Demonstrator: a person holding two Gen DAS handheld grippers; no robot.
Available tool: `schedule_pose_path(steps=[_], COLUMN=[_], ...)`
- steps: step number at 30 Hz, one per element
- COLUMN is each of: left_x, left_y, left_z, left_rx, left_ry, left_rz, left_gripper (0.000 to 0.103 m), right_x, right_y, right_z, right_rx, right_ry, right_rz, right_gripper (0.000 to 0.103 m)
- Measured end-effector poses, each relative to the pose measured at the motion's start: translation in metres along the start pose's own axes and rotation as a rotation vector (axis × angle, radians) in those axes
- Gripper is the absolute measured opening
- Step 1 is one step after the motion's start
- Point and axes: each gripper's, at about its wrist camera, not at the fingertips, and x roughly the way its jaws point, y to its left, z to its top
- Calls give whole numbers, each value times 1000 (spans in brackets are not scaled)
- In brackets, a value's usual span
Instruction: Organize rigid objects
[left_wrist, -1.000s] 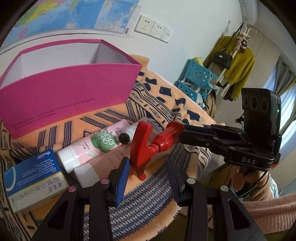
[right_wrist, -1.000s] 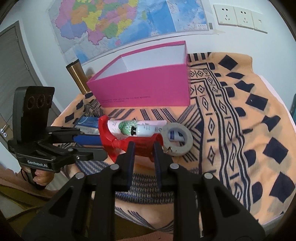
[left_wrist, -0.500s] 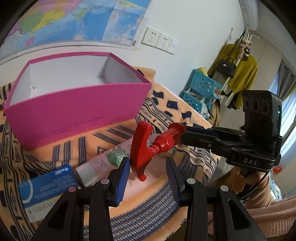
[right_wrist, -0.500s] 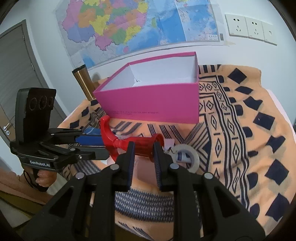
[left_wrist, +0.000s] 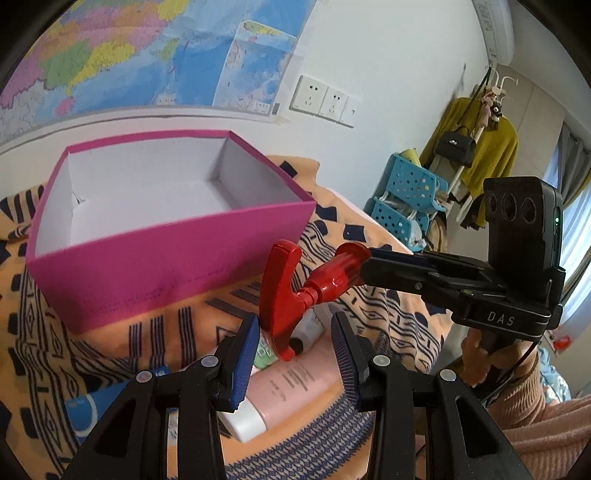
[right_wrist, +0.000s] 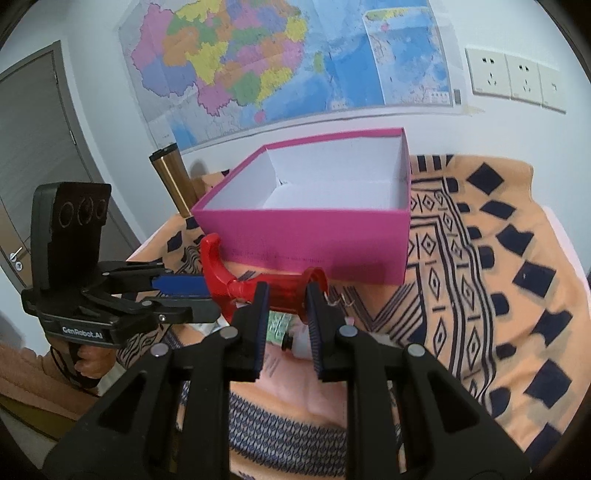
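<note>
A red plastic hammer (left_wrist: 291, 291) hangs in the air in front of the open pink box (left_wrist: 173, 262). My right gripper (right_wrist: 286, 314) is shut on the hammer's ribbed handle (right_wrist: 286, 286); the box shows behind it in the right wrist view (right_wrist: 314, 232). My left gripper (left_wrist: 293, 354) is open, its blue pads either side of the hammer's head without clamping it. In the right wrist view the left gripper (right_wrist: 207, 299) reaches the head (right_wrist: 214, 266) from the left. The box is empty inside.
A pink tube (left_wrist: 284, 391), a green-labelled tube (right_wrist: 277, 325), a small bottle (left_wrist: 308, 334) and a blue carton (left_wrist: 86, 406) lie on the patterned orange cloth (right_wrist: 498, 295) under the hammer. A gold flask (right_wrist: 173, 177) stands left of the box. The wall is close behind.
Both grippers have risen and moved toward the pink box, carrying the hammer up off the items. The box's inside now shows. The right grip has not changed; the left stays open.
</note>
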Motion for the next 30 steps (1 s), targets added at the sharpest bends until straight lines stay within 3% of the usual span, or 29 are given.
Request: schedule_pose_path(steps=[17, 30], left_x=[3, 4], left_y=[8, 26], left_z=[40, 74], left_rx=[32, 25], left_ry=[-44, -73], left_rz=[66, 76], left_gripper=[40, 40], right_x=[8, 21], right_y=[-9, -18], right_z=[38, 71], right_rx=[-30, -34], right_ry=[-54, -86], right_rz=[15, 31], right_gripper=[22, 22])
